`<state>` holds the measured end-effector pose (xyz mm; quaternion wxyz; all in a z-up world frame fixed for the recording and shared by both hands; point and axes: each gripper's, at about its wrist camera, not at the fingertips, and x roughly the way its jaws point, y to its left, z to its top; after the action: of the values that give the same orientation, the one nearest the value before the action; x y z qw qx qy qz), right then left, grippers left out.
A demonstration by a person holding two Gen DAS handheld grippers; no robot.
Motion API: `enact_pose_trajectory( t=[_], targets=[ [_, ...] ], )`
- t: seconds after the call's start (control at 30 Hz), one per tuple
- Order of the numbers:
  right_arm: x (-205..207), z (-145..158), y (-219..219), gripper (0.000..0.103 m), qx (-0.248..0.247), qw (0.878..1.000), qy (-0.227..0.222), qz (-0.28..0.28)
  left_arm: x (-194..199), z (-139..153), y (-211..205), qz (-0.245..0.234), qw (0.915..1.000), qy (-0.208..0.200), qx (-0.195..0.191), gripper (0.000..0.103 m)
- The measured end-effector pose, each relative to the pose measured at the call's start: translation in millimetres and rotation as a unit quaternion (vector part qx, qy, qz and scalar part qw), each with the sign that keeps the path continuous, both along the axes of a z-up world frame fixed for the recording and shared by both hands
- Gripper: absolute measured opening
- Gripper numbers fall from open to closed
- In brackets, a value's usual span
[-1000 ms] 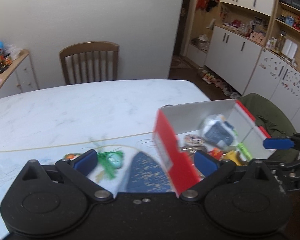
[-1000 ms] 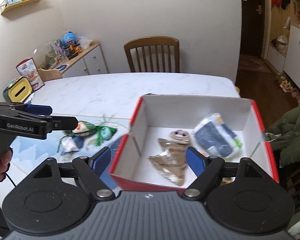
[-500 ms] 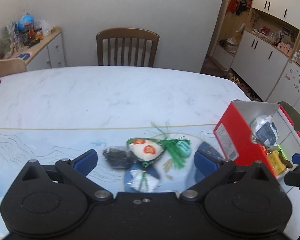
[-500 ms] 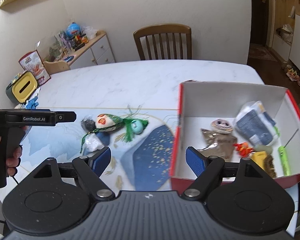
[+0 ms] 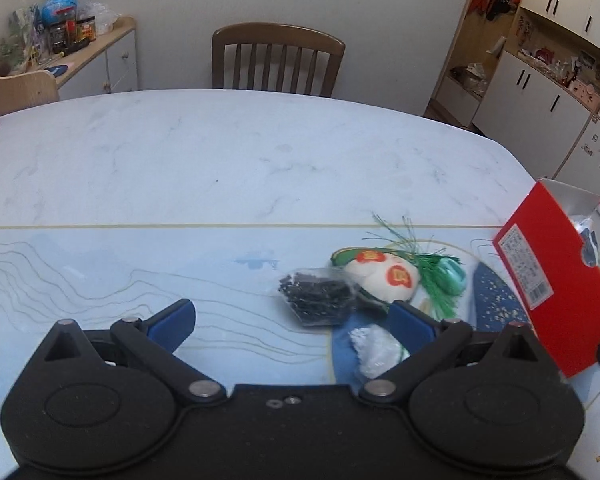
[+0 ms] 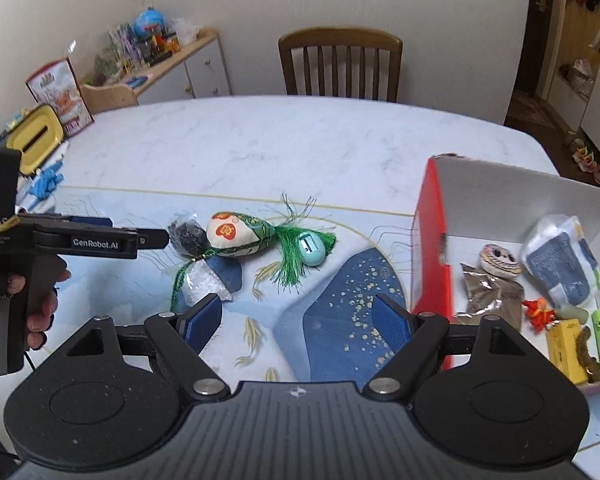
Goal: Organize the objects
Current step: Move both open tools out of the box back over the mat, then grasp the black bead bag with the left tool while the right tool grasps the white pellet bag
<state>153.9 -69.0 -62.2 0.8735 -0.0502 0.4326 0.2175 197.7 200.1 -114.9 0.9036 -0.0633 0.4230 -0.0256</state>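
The marble table (image 6: 260, 148) is bare across its far half, leaving wide room there. At the right stands the red cardboard box (image 6: 432, 240), open-topped, with thin walls that would likely slide or buckle if bumped. It already holds packets and small toys, and its near right corner sits close to the table's edge.

Left of the box, on the blue printed mat (image 6: 340, 292), 4 loose things lie touching in a cluster:
- The embroidered fabric pouch (image 6: 236, 234) looks soft and light; its plump middle should take a pinch, while the green tassel (image 6: 290, 256) could snag.
- The bag of dark beads (image 5: 316, 298) looks crinkly and slippery, so grip its bunched body.
- The small white bag (image 5: 374, 346) lies nearest.
- The teal egg-shaped toy (image 6: 310, 246) is hard, smooth and may roll.

The left gripper (image 5: 290, 322) hovers spread wide near the cluster, empty. The right gripper (image 6: 300, 318) is wide and empty too, above the mat.
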Motion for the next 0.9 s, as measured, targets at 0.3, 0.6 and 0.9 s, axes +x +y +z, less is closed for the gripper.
enact_pose_trajectory(
  t=[0.3,0.6,0.9],
  targets=[
    [6.6,-41.0,45.6,0.082,-0.019,0.996,0.034,0.074,16.9,-23.2,-1.3,-0.031,0.9993,0.012,0.017,0.099],
    [7.1,-75.2,91.3,0.081,-0.075,0.984,0.022,0.161,30.3,-36.4,0.0,-0.043,0.9988,0.020,0.009,0.095],
    [17.0,-88.2,123.2,0.070,-0.096,0.976,0.000,0.198,38.6,-46.0,-3.0,-0.058,0.9980,0.023,-0.001,0.080]
  ],
)
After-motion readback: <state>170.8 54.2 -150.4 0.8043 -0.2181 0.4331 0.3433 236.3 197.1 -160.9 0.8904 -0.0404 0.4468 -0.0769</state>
